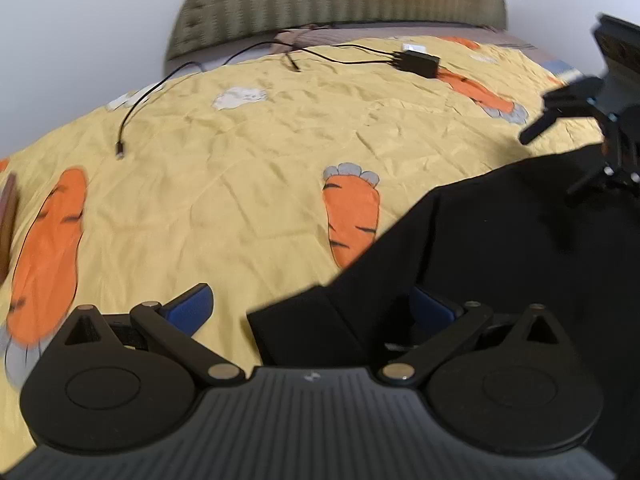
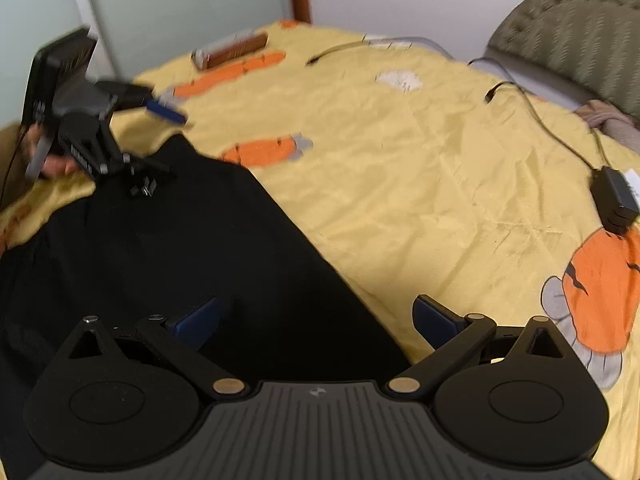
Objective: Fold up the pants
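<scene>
Black pants (image 1: 500,248) lie flat on a yellow bedspread (image 1: 240,160) printed with orange carrots. In the left wrist view my left gripper (image 1: 312,304) is open, its blue-padded fingers (image 1: 188,308) standing either side of a folded corner of the pants. In the right wrist view the pants (image 2: 168,248) fill the lower left, and my right gripper (image 2: 320,320) is open over their straight edge, one finger above cloth, one above the bedspread (image 2: 400,160). Each gripper shows in the other's view: the right one (image 1: 560,152), the left one (image 2: 160,148). Neither holds cloth.
A black power adapter (image 1: 416,62) with trailing cables (image 1: 132,116) lies on the far part of the bed; it also shows in the right wrist view (image 2: 614,198). A green pillow (image 1: 336,0) stands at the head. A brown bar-shaped object (image 2: 232,50) lies near the far edge.
</scene>
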`<action>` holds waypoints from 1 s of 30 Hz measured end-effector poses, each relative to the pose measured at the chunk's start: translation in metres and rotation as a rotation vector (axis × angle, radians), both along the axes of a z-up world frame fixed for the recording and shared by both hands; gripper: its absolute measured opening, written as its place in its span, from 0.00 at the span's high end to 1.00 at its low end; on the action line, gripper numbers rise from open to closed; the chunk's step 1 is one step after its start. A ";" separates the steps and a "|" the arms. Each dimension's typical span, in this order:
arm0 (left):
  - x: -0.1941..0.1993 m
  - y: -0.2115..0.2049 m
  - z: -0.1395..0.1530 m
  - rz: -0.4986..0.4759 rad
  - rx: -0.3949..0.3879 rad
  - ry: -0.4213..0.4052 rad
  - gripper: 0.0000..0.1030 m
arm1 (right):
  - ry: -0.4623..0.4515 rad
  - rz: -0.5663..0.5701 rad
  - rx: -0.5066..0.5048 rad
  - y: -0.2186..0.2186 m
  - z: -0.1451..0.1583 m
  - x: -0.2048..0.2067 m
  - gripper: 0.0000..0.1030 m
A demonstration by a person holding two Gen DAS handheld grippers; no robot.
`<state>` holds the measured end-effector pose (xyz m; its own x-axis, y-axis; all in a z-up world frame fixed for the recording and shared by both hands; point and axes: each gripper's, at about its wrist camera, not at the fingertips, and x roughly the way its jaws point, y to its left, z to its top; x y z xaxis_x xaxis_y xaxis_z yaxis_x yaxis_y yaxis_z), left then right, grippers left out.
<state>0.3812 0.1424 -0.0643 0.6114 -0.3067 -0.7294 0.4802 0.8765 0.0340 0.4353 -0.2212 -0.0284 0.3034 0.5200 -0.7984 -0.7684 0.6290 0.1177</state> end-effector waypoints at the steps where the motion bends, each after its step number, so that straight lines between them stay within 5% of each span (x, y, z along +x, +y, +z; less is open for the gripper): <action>1: 0.005 -0.001 -0.002 -0.032 -0.004 0.009 0.00 | 0.011 0.019 -0.017 -0.001 -0.003 0.005 0.00; 8: 0.030 0.004 -0.014 -0.137 -0.065 0.103 0.00 | 0.123 0.091 -0.046 -0.006 -0.021 0.034 0.12; 11: 0.028 0.001 -0.011 -0.161 -0.041 0.114 0.09 | 0.123 0.116 -0.017 -0.008 -0.017 0.036 0.37; 13: 0.024 -0.003 -0.005 -0.173 -0.020 0.113 0.47 | 0.119 0.101 -0.013 -0.011 -0.015 0.038 0.75; 16: 0.015 -0.014 0.005 -0.194 0.030 0.111 0.80 | 0.133 0.115 -0.008 -0.012 -0.014 0.035 0.90; 21: -0.008 -0.028 0.018 -0.162 0.090 0.031 0.88 | 0.024 0.128 -0.076 -0.003 -0.008 0.008 0.96; 30: -0.014 -0.022 0.037 0.054 0.079 -0.136 0.88 | -0.397 0.044 -0.274 0.037 0.000 -0.019 0.97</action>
<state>0.3672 0.1209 -0.0276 0.7201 -0.2158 -0.6595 0.4186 0.8931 0.1647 0.4161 -0.1838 -0.0284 0.5944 0.3261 -0.7351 -0.7473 0.5616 -0.3552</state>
